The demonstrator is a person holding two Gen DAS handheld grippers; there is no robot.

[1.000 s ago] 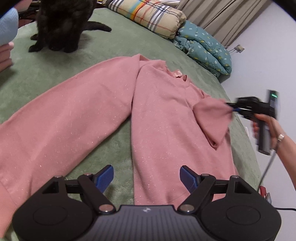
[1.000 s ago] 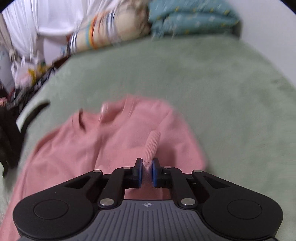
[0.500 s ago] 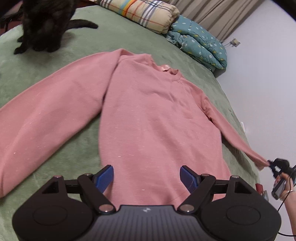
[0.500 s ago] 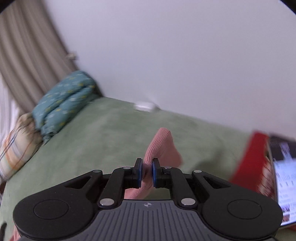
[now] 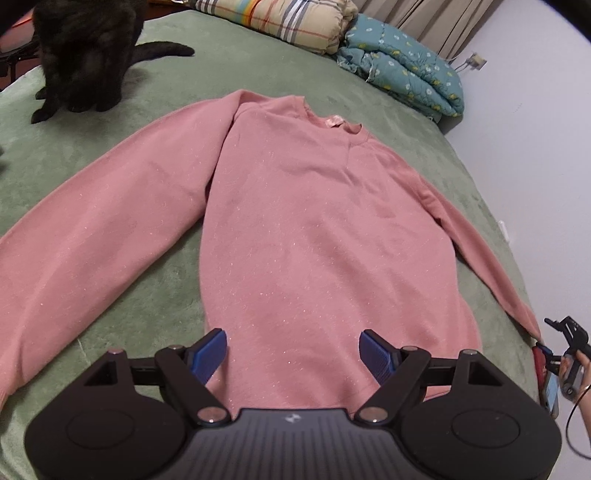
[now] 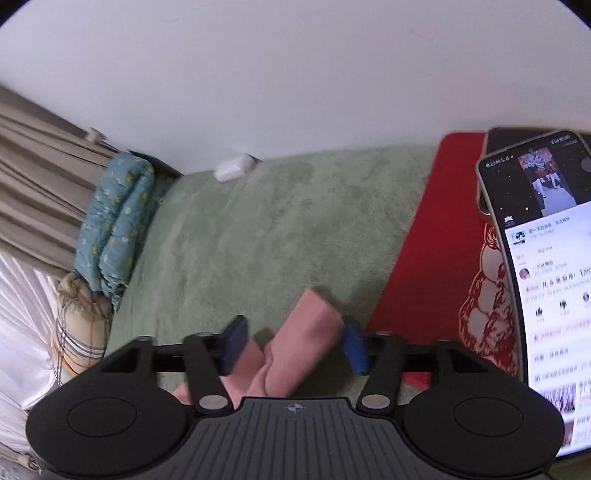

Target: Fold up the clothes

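A pink sweatshirt lies flat, front up, on the green bed cover, both sleeves spread out. My left gripper is open and empty, hovering over the hem. My right gripper is open, with the cuff of the right sleeve lying between its blue pads, not pinched. In the left wrist view the right gripper sits at the bed's right edge by the end of that sleeve.
A black cat sits at the back left of the bed. A striped pillow and teal quilt lie at the head. A phone on a red cloth lies right of my right gripper. The wall is close.
My right gripper pulled the right sleeve out straight to the bed's right edge, then opened and let the cuff go. The left gripper stayed open over the hem.
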